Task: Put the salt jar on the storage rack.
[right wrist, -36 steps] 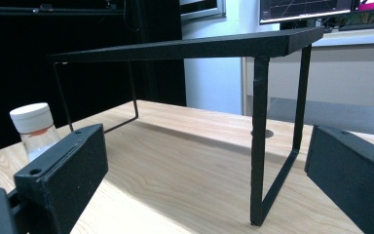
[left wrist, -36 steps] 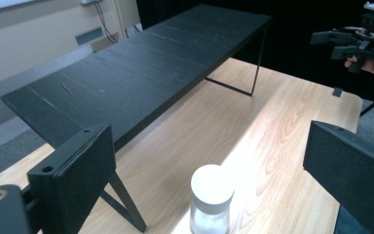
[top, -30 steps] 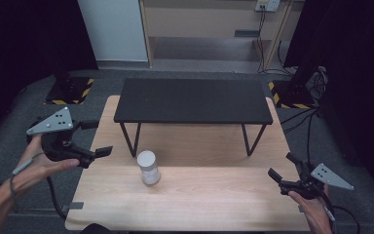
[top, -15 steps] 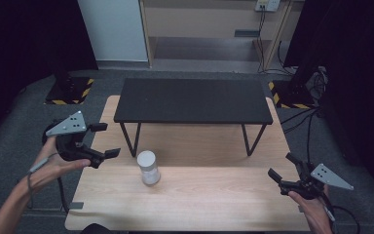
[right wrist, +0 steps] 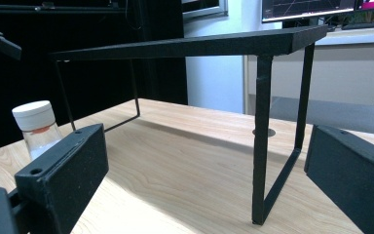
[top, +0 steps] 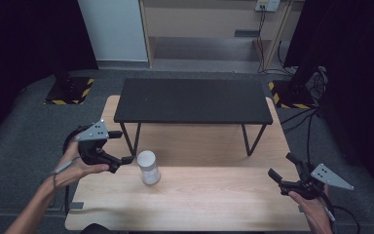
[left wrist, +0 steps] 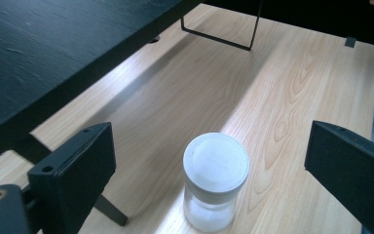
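Note:
A small clear jar with a white lid point(top: 147, 168) stands upright on the wooden table point(top: 209, 200), left of centre. My left gripper point(top: 123, 147) is just left of it, open, with its jaws pointing at the jar and a small gap still between them. In the left gripper view the jar point(left wrist: 215, 175) stands between and slightly beyond the two spread jaws. My right gripper point(top: 283, 166) hovers open near the table's right front corner, holding nothing. Far off at the left of the right gripper view, the jar point(right wrist: 36, 124) appears again.
A low black shelf on thin metal legs point(top: 192, 100) stands across the back half of the table, its front left leg point(top: 137, 139) close behind the jar. Cables and floor stands lie beyond the table's right edge.
My left gripper has moved rightward over the table's left edge, closing in on the jar. The right gripper and the jar have stayed put.

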`<state>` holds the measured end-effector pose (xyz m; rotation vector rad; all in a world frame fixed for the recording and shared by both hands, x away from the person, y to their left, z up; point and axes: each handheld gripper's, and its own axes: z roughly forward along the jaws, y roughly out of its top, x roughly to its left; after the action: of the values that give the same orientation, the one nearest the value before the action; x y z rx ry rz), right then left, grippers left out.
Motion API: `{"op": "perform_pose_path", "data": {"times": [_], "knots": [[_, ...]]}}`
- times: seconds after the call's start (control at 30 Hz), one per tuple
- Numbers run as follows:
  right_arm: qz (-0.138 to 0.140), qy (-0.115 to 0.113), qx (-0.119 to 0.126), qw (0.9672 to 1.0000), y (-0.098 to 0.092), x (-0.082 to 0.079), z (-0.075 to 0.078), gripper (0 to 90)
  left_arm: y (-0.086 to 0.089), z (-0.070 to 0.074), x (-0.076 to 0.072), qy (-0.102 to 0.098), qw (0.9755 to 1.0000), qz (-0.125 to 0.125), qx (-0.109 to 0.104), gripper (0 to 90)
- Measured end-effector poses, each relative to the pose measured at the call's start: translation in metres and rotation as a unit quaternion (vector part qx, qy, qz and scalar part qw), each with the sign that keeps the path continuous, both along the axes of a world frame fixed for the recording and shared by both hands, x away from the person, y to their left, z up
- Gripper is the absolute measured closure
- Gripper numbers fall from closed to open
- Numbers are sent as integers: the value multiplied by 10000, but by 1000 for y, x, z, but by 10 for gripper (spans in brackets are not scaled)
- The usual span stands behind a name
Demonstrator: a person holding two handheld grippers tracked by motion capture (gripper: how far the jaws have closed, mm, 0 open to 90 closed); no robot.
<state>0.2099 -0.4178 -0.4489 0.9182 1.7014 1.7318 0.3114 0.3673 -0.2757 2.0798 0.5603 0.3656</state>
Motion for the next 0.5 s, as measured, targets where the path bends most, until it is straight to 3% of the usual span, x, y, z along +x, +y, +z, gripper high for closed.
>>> {"op": "perform_pose_path", "data": {"times": [0.27,0.5], "knots": [[-10,11,0,10000,0,0,0,22,-12,-21,11,172,9998,-39,74,35],[-12,40,-26,10000,0,0,1,23,-22,-31,18,232,9994,-86,233,37]]}}
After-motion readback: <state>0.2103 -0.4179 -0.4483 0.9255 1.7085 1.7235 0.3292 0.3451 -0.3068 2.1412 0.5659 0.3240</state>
